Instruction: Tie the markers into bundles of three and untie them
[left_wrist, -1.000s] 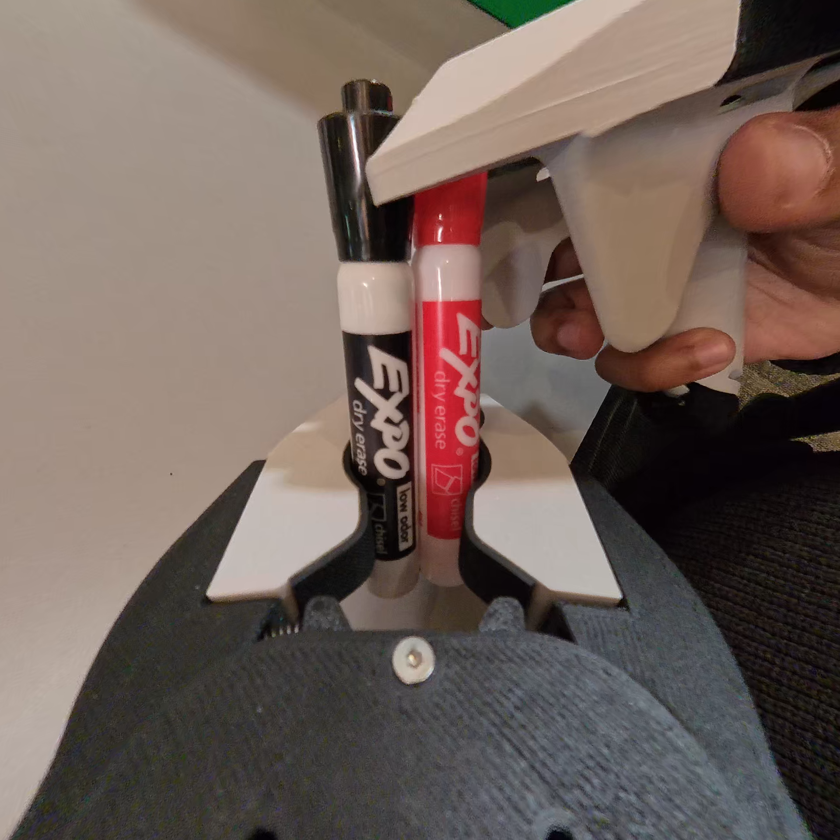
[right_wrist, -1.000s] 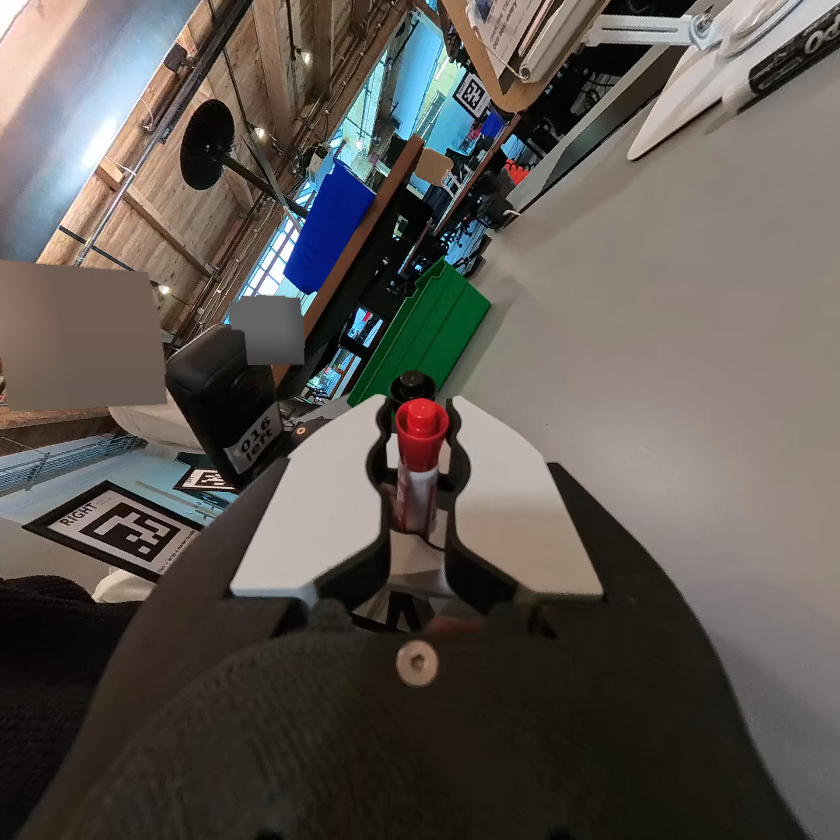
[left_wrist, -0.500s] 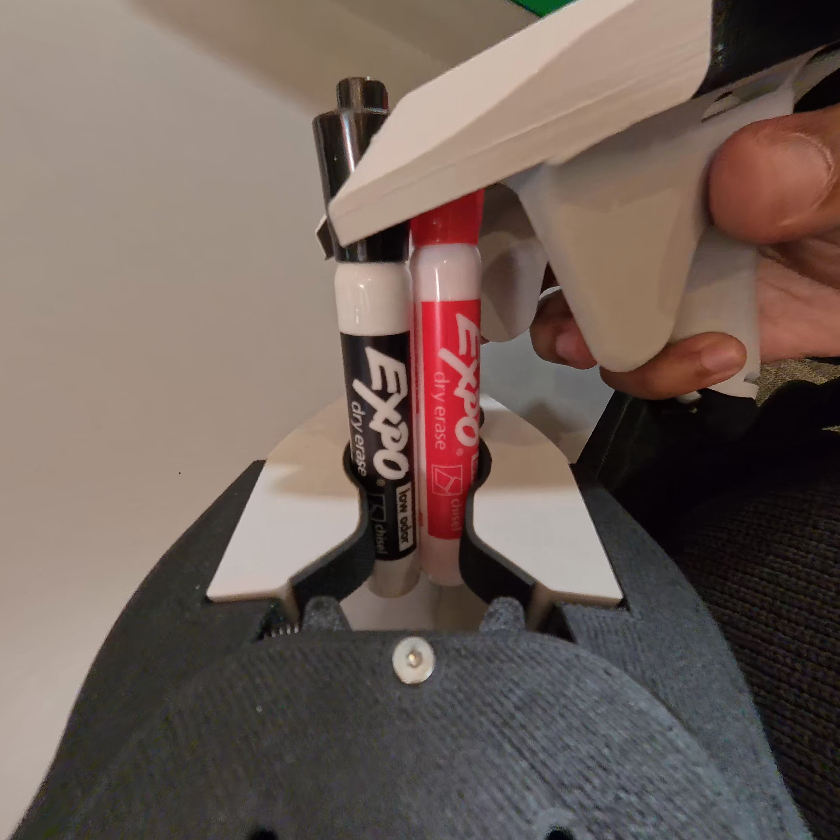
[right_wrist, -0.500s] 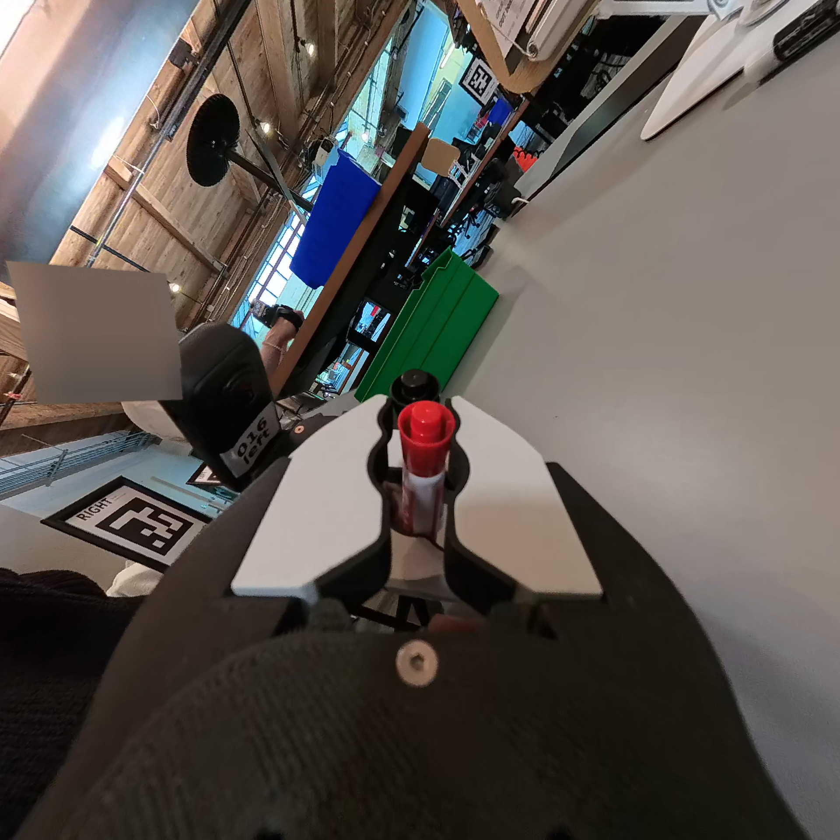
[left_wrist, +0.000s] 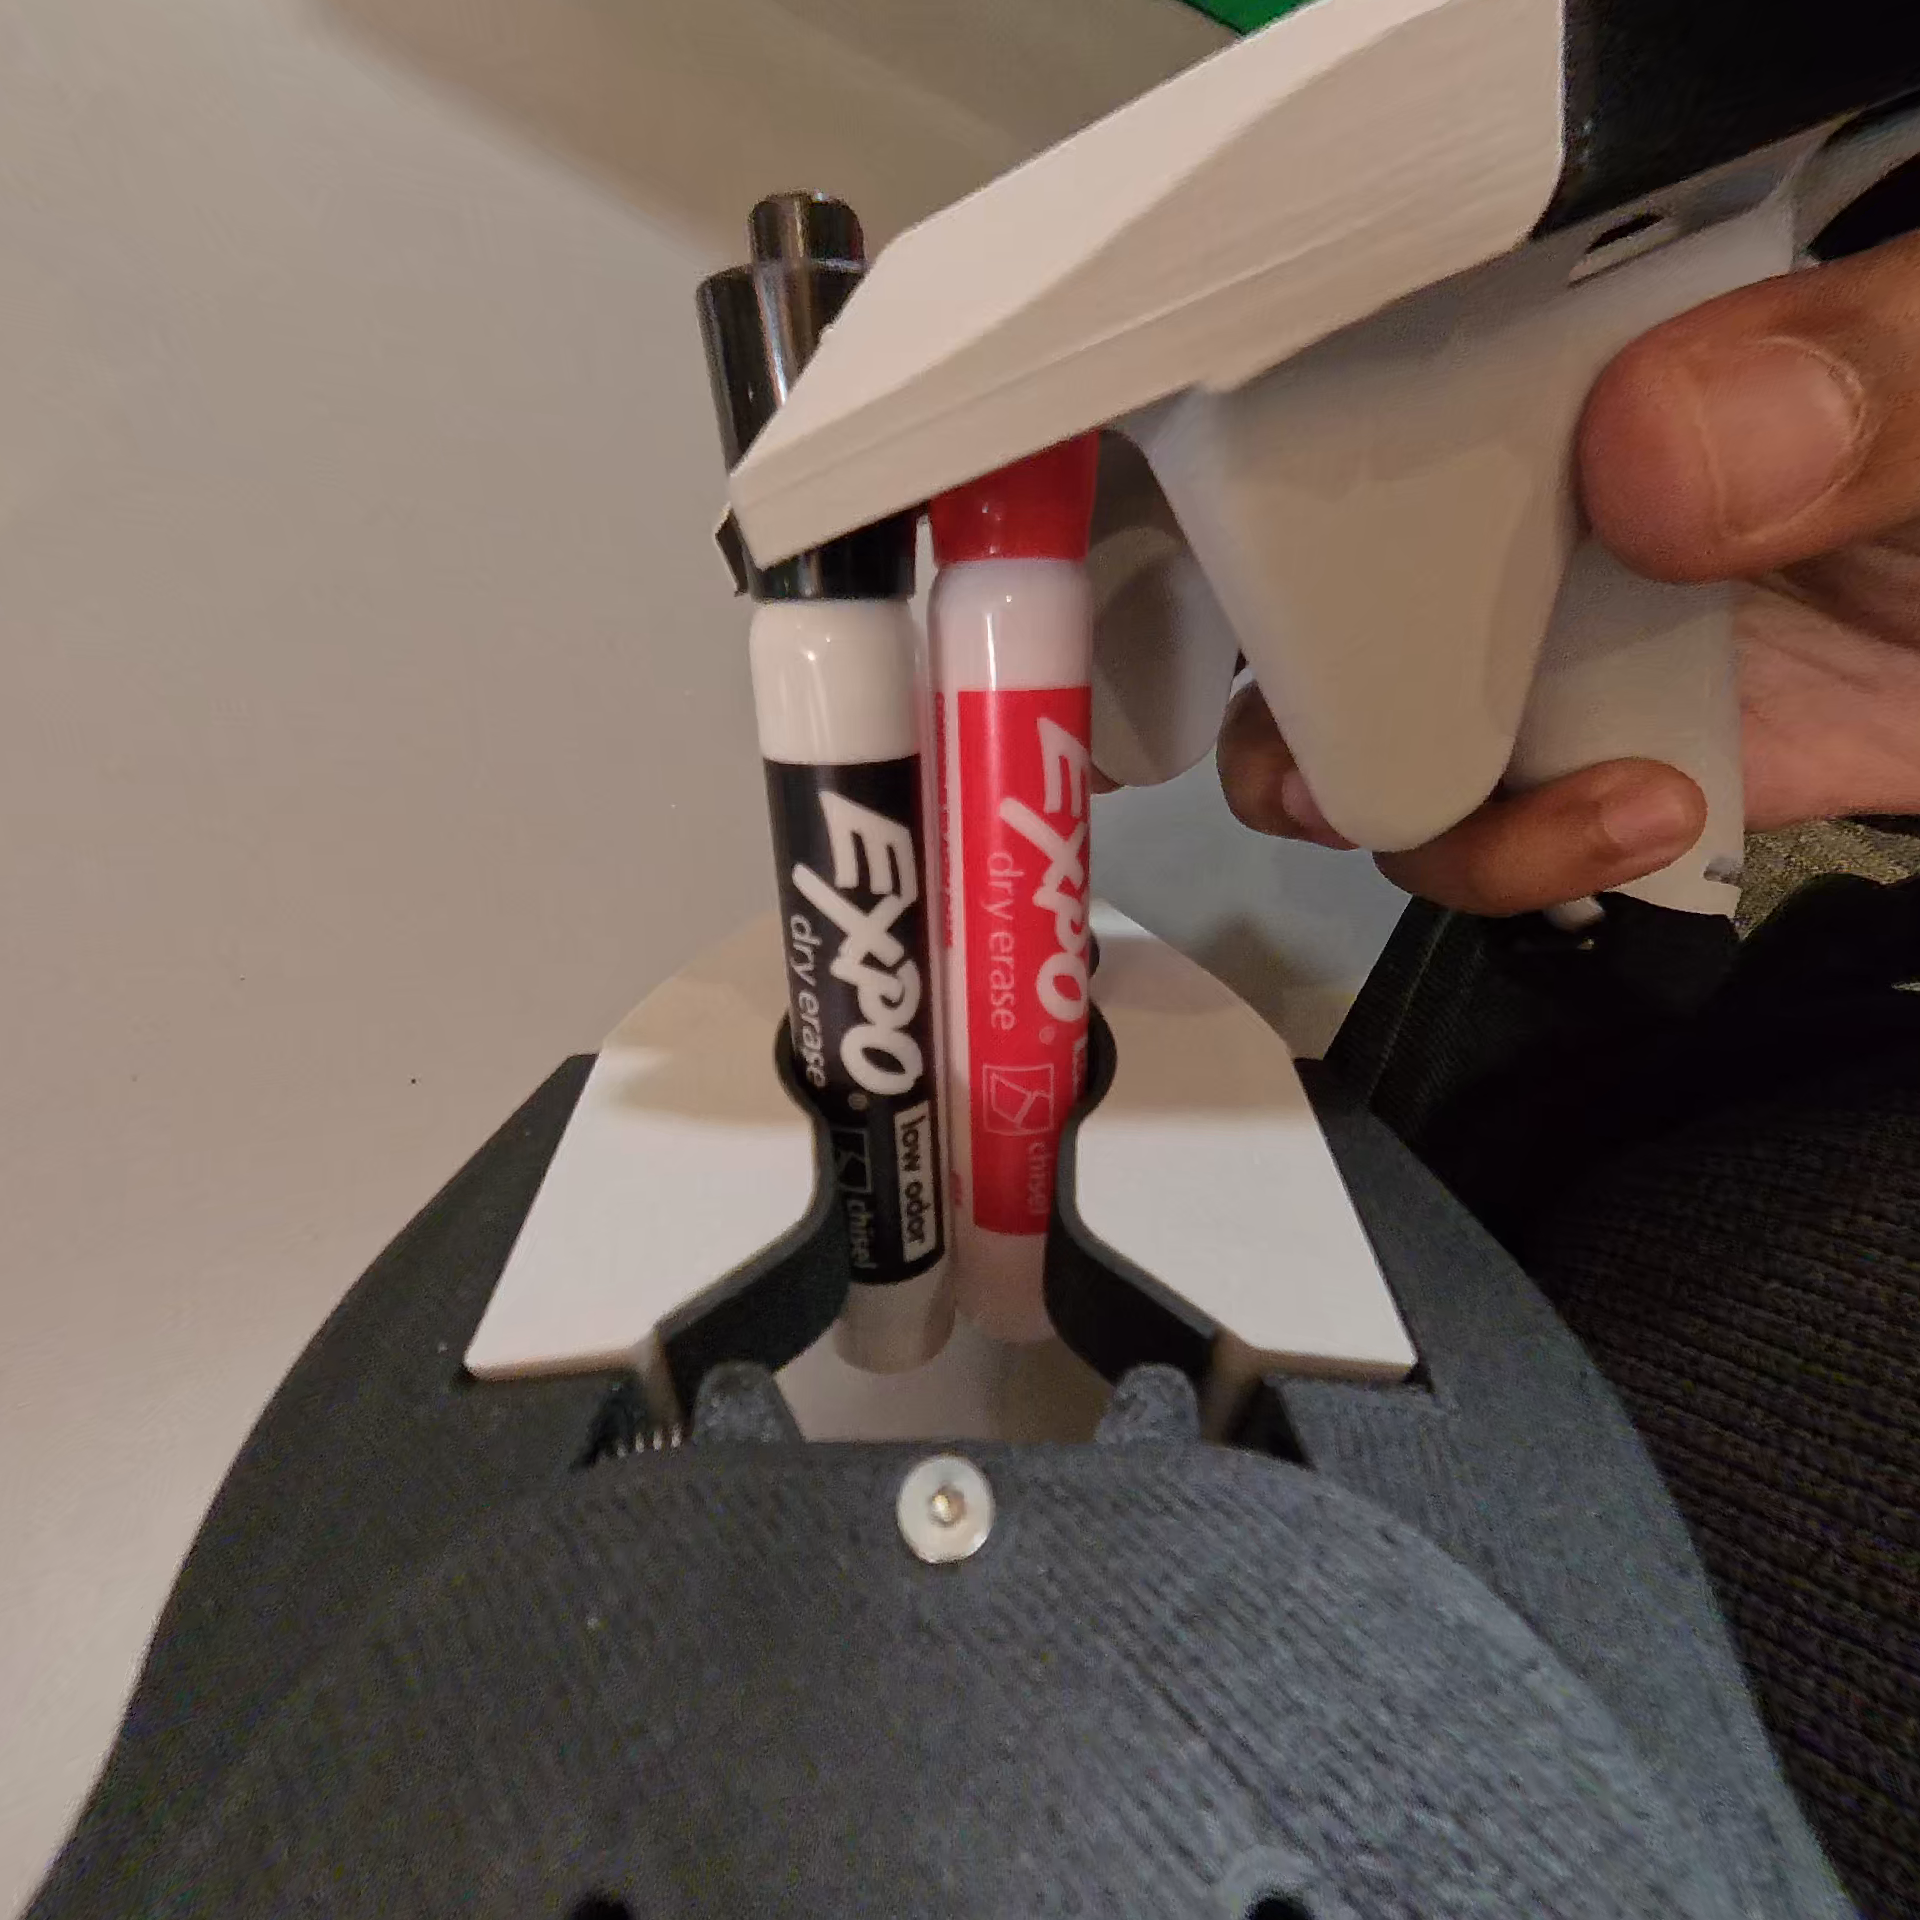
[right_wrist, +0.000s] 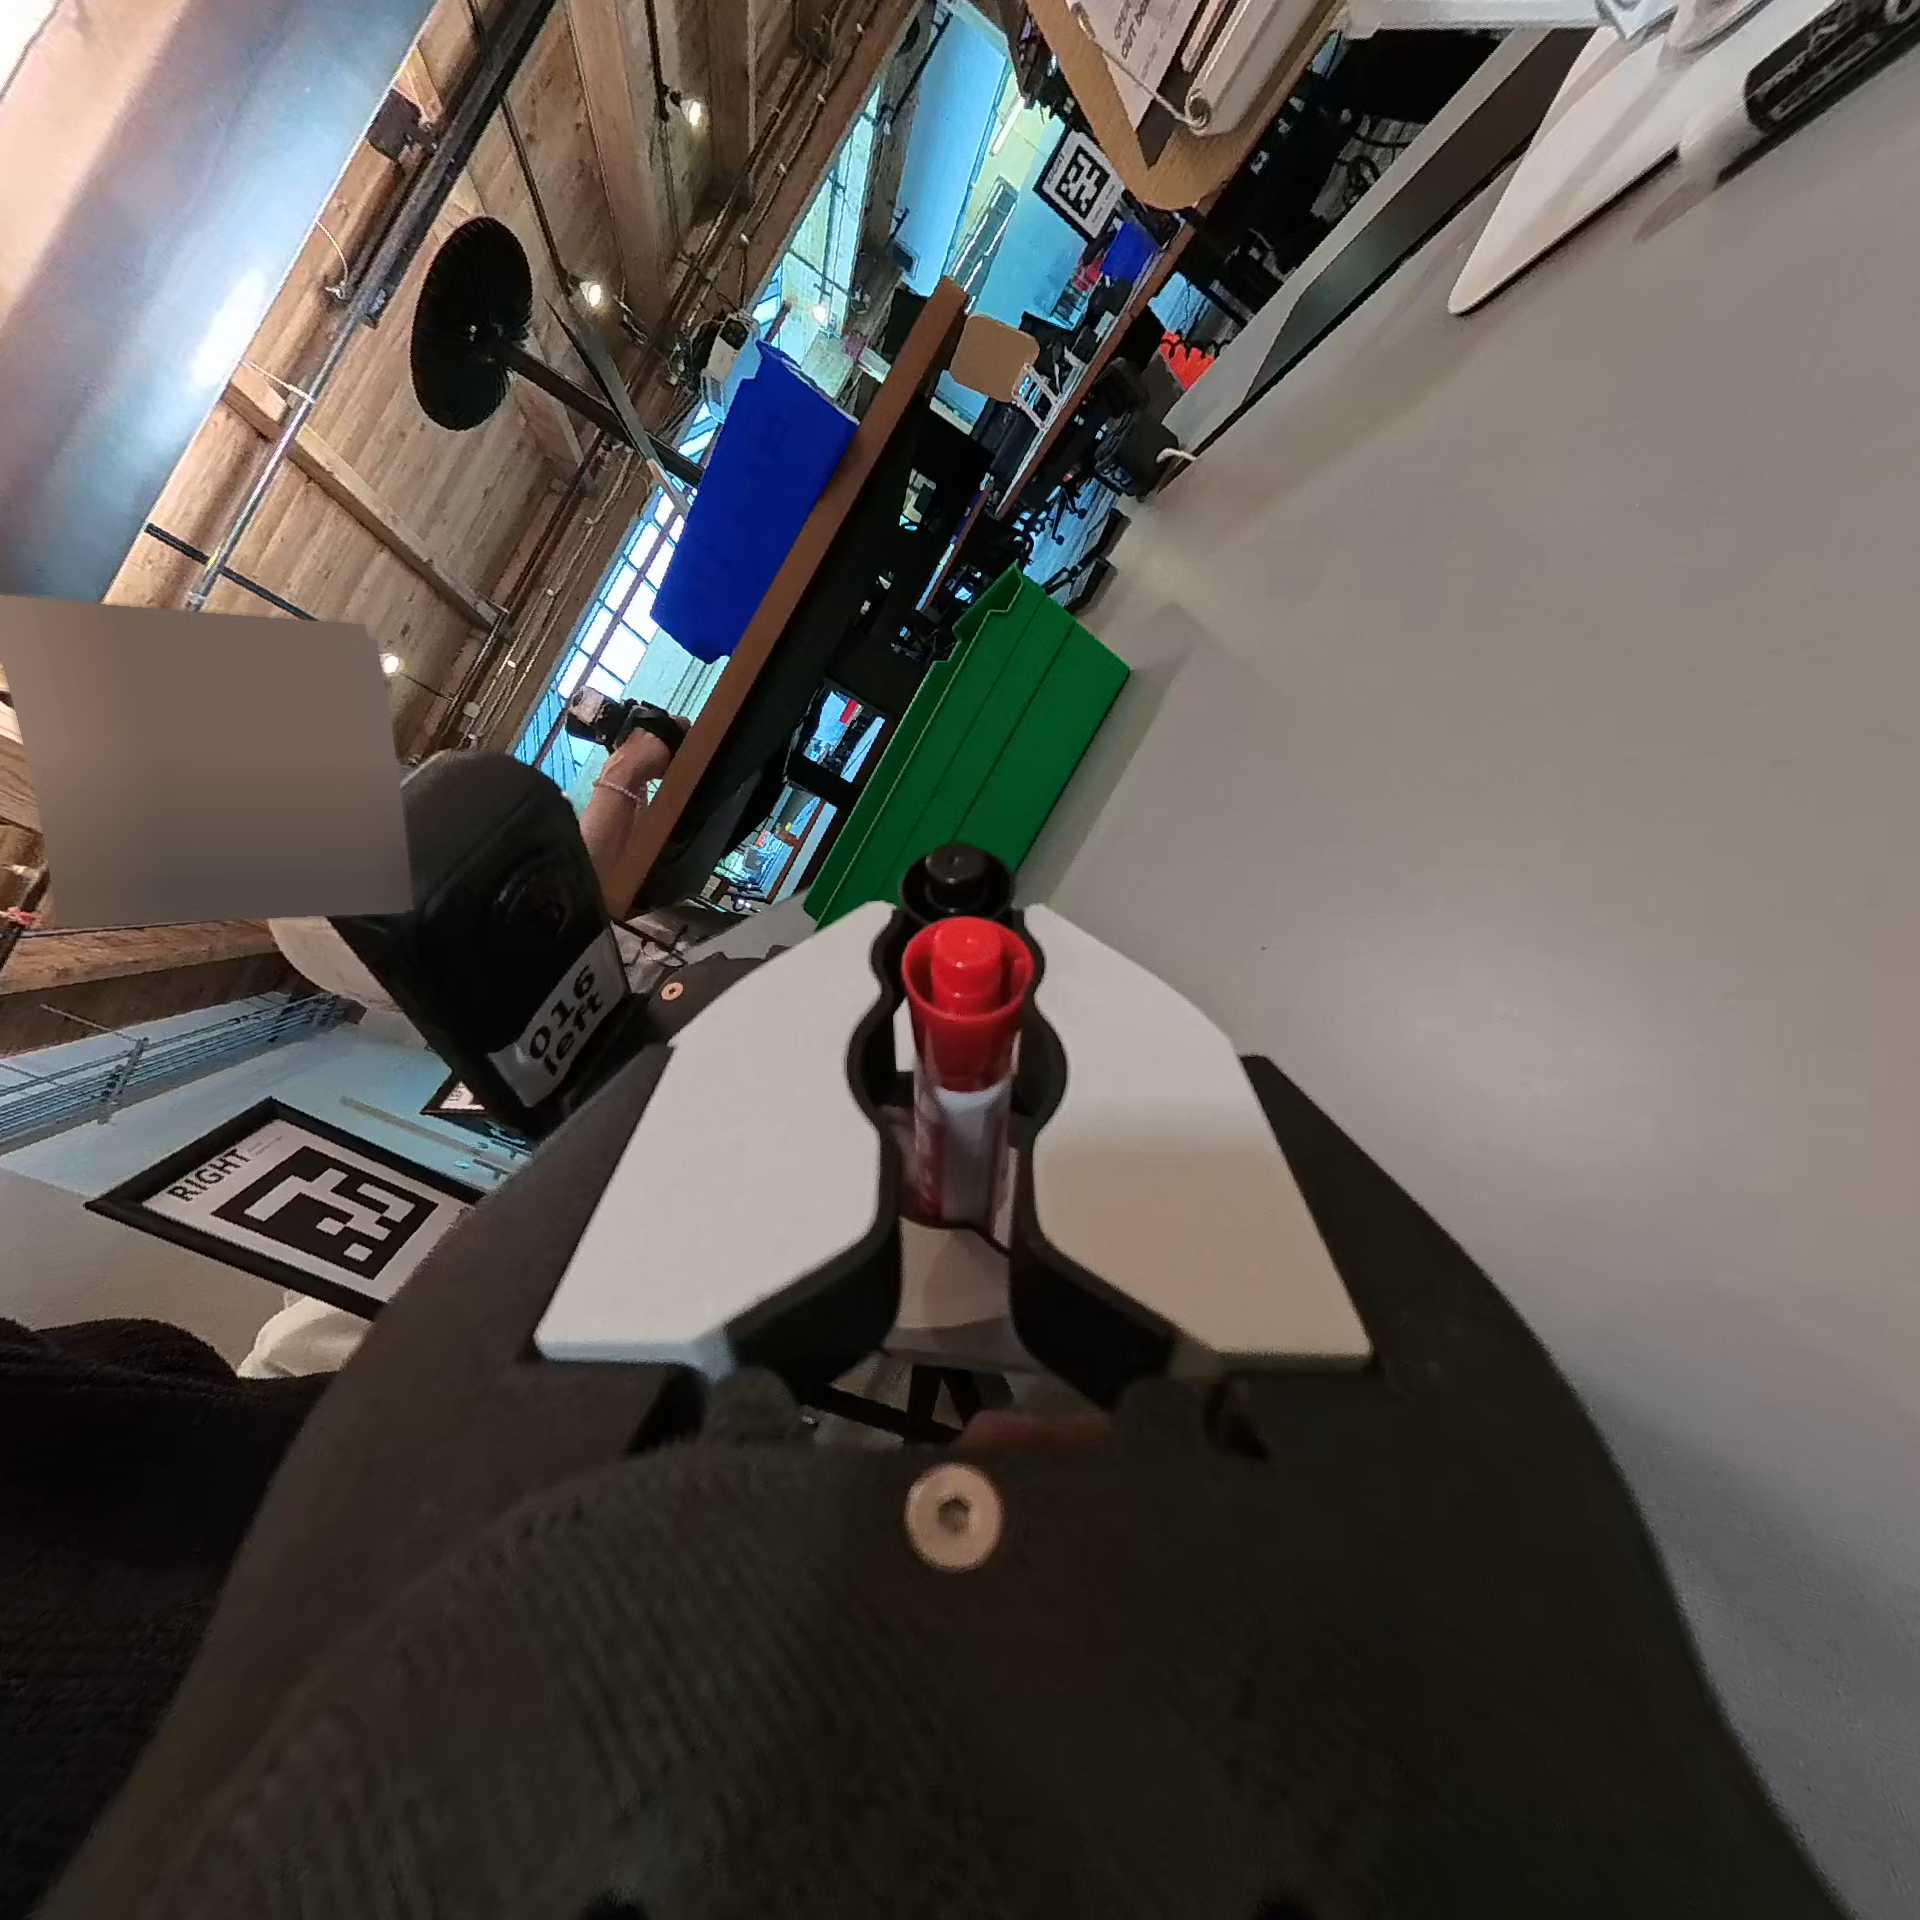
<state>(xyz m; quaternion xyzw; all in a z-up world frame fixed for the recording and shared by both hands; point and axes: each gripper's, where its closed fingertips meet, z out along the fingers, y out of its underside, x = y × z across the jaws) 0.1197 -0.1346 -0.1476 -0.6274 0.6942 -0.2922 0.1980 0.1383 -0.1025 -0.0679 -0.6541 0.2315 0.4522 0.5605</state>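
Observation:
In the left wrist view my left gripper (left_wrist: 940, 1003) is shut on the lower barrels of a bundle of markers held upright: a black marker (left_wrist: 842, 831), a red marker (left_wrist: 1013, 831) and a second black cap (left_wrist: 805, 244) behind them. My right gripper's white finger (left_wrist: 1143, 312) crosses over the cap ends from the upper right, held by a hand (left_wrist: 1714, 468). In the right wrist view my right gripper (right_wrist: 961, 925) is shut around the red cap (right_wrist: 966, 987), with a black cap (right_wrist: 956, 878) just beyond. No tie shows on the bundle.
The grey table (right_wrist: 1507, 831) runs along the right. A green tray (right_wrist: 987, 748) stands at its far edge. A white board (right_wrist: 1558, 187) with another black marker (right_wrist: 1829, 62) lies far off. The left gripper's black camera body (right_wrist: 499, 914) sits left of the bundle. The left gripper's tips are roughly 8 centimeters from the right gripper's.
The right gripper's finger has slid left and slightly down over the black cap. The left gripper's hold on the bundle is unchanged.

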